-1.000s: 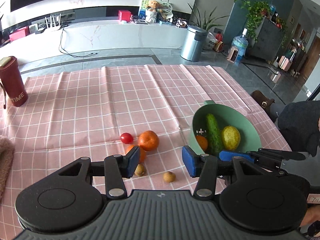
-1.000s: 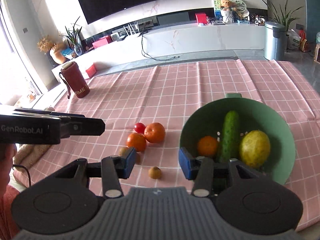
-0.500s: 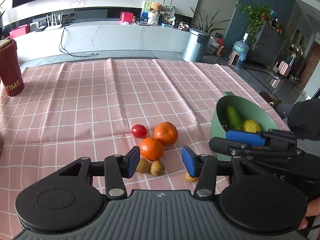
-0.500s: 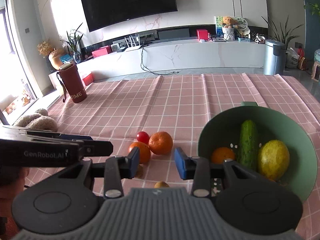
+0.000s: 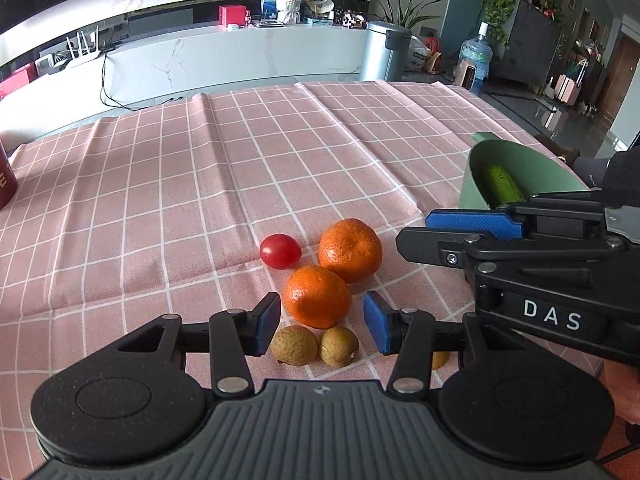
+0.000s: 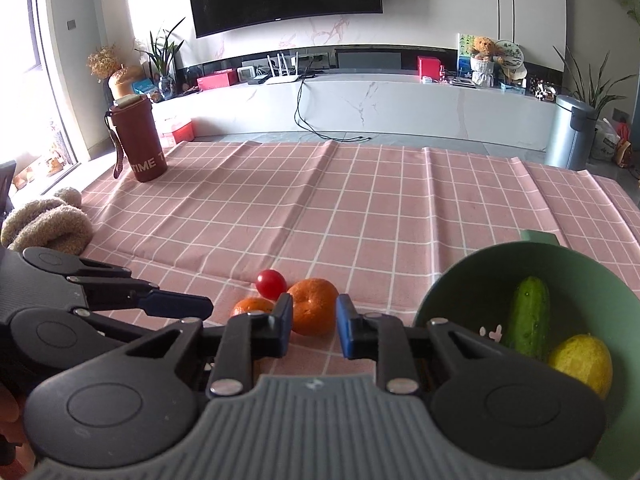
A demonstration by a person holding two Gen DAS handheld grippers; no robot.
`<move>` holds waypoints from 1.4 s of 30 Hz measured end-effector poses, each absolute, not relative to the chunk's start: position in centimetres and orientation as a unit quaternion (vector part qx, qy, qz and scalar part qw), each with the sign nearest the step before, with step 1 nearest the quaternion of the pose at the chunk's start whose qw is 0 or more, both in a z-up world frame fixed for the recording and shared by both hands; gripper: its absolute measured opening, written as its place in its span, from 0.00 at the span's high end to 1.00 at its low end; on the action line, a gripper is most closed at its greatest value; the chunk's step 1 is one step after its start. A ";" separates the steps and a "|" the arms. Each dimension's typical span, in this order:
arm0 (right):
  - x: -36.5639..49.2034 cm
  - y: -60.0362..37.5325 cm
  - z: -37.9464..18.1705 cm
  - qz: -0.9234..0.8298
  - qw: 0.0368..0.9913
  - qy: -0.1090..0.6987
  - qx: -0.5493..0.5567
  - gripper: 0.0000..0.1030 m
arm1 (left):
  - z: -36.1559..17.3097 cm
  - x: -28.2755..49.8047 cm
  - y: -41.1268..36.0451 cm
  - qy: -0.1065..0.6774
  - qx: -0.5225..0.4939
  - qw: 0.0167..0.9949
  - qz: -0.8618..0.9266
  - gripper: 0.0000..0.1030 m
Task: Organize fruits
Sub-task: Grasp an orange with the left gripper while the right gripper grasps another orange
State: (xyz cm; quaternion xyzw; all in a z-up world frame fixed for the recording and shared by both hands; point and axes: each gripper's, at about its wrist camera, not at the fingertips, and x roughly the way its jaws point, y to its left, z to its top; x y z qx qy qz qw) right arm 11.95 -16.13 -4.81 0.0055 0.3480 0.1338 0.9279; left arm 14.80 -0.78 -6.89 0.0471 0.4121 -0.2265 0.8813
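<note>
Tablecloth (image 5: 200, 200): pink check with raised creases. Loose fruit lies near its front edge, so a jaw dragged along the cloth could ruck it and set round fruit rolling.

Green bowl (image 6: 580, 264): right of the loose fruit and apart from it. This looks like the place to gather everything, and there is room on its left side.

Left gripper (image 5: 322, 326): pads spread about halfway with nothing between them. It hangs over the near fruit, and the near orange shows just beyond the gap. For that orange, spread a little wider and come down straight, so the pads pass either side at its widest part.

Right gripper (image 6: 314, 330): jaws closing to a narrow gap with nothing between them. In the left wrist view its tips are just right of the far orange and do not touch it. That gap looks too tight for an orange, so open up before reaching, and keep clear of the left gripper alongside.

Cucumber (image 6: 526, 316): in the bowl, leaning on the wall.

Yellow fruit (image 6: 582, 360): in the bowl, near right.

Far orange (image 5: 349, 249): on the cloth, touching the near one. Taking either may nudge the other.

Near orange (image 5: 318, 296): the likeliest pick. Squeeze gently and lift straight up.

Cherry tomato (image 5: 280, 251): just left of the oranges. It would roll easily.

Two small brown fruits (image 5: 294, 345): side by side, nearest of all. Another is half hidden at the right.
</note>
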 end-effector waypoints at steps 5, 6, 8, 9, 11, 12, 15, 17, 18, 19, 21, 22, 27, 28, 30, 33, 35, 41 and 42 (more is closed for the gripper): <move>13.0 -16.5 -5.4 0.141 0.926 0.349 0.024 0.81 | -7.5 15.7 -1.4 0.415 0.052 0.879 -0.230 0.44; 13.2 -16.5 -5.5 0.141 0.926 0.350 0.025 0.81 | -7.6 15.8 -1.4 0.415 0.055 0.879 -0.227 0.44; 13.6 -16.5 -5.8 0.141 0.924 0.355 0.028 0.81 | -7.6 15.9 -1.3 0.417 0.054 0.879 -0.226 0.44; 13.8 -16.6 -5.9 0.141 0.923 0.356 0.029 0.81 | -7.7 16.0 -1.1 0.417 0.051 0.879 -0.226 0.44; 14.1 -16.4 -6.1 0.142 0.924 0.355 0.029 0.81 | -7.8 16.3 -1.0 0.423 0.045 0.878 -0.221 0.47; 14.2 -16.4 -6.1 0.142 0.924 0.354 0.026 0.80 | -7.9 16.3 -0.9 0.425 0.044 0.878 -0.218 0.53; 14.5 -15.8 -6.3 0.142 0.927 0.346 0.007 0.79 | -7.8 16.6 -0.5 0.428 0.033 0.877 -0.216 0.55; 14.6 -15.6 -6.2 0.143 0.929 0.341 0.000 0.79 | -7.5 16.6 0.0 0.426 0.029 0.879 -0.211 0.55; 14.6 -15.6 -6.2 0.144 0.930 0.339 0.000 0.79 | -7.3 16.6 0.2 0.425 0.027 0.880 -0.210 0.56; 14.7 -15.6 -6.1 0.145 0.931 0.336 0.000 0.79 | -7.0 16.7 0.7 0.427 0.020 0.881 -0.204 0.56; 14.6 -15.5 -6.0 0.145 0.933 0.331 -0.003 0.79 | -6.5 17.0 1.8 0.429 0.001 0.884 -0.186 0.56; 14.6 -15.5 -6.1 0.144 0.933 0.331 -0.008 0.79 | -6.3 17.2 2.4 0.426 -0.009 0.887 -0.177 0.56; 14.3 -13.4 -6.5 0.146 0.931 0.325 -0.076 0.69 | -6.1 17.8 3.9 0.426 -0.036 0.893 -0.142 0.56; 14.2 -12.7 -6.8 0.143 0.930 0.325 -0.098 0.62 | -6.2 17.9 4.0 0.428 -0.039 0.892 -0.140 0.56; 14.4 -11.9 -7.4 0.135 0.925 0.331 -0.126 0.61 | -6.3 18.1 3.9 0.431 -0.043 0.891 -0.137 0.56; 14.7 -11.7 -8.1 0.129 0.920 0.344 -0.138 0.61 | -6.4 18.3 4.1 0.434 -0.051 0.890 -0.130 0.56; 14.9 -11.7 -8.3 0.130 0.918 0.347 -0.139 0.61 | -6.5 18.4 4.2 0.433 -0.056 0.891 -0.126 0.56; 15.2 -10.8 -9.2 0.130 0.914 0.349 -0.158 0.60 | -6.7 18.5 4.4 0.435 -0.060 0.889 -0.128 0.56; 15.3 -10.6 -9.3 0.128 0.914 0.349 -0.163 0.60 | -6.6 18.4 4.4 0.435 -0.060 0.889 -0.129 0.56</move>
